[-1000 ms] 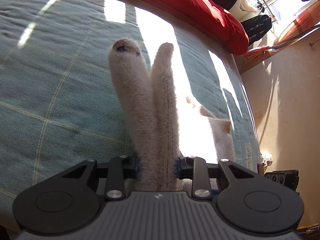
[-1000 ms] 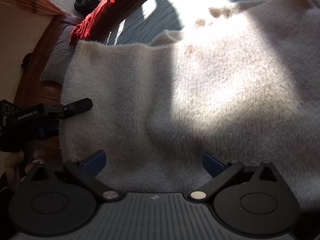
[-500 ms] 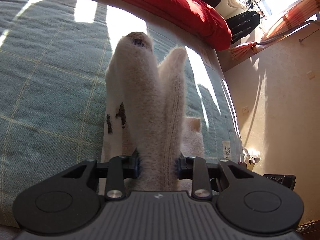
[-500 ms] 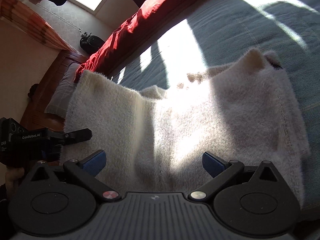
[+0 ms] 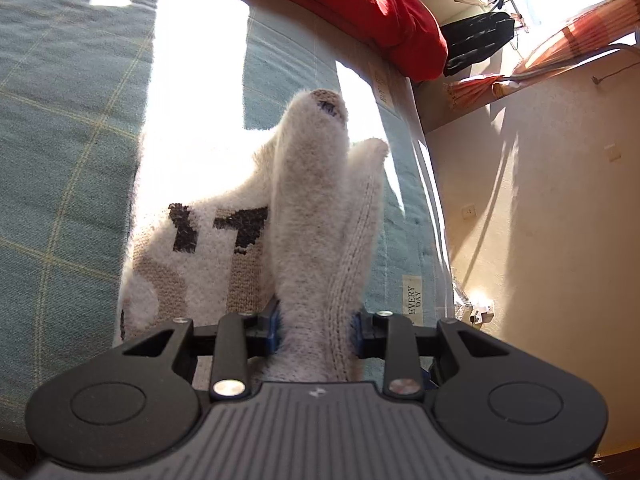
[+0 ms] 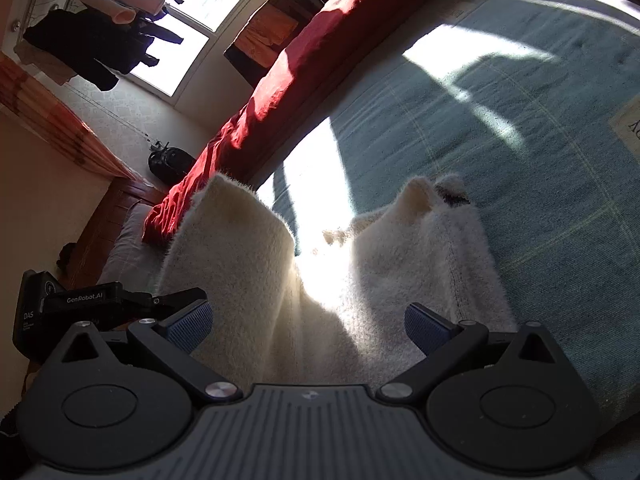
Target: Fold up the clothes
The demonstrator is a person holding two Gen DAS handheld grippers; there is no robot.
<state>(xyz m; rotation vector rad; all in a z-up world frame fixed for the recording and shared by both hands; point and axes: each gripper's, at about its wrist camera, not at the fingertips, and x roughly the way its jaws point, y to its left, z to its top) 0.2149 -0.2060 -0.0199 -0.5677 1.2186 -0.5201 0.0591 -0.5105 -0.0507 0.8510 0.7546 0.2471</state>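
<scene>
Folding is mid-way: left gripper [image 5: 316, 330] pinches a bunched edge of the cream sweater [image 5: 312, 216], which hangs lifted over the teal bedspread [image 5: 60, 128]. Right gripper [image 6: 308, 320] has its jaws spread, pads apparently clear of the knit. Next, carry the pinched edge across and lay it flat

On the bed [image 5: 72, 128]: one cream sweater [image 5: 312, 216], one red duvet [image 5: 360, 4] along its far edge. Tools: two.
</scene>
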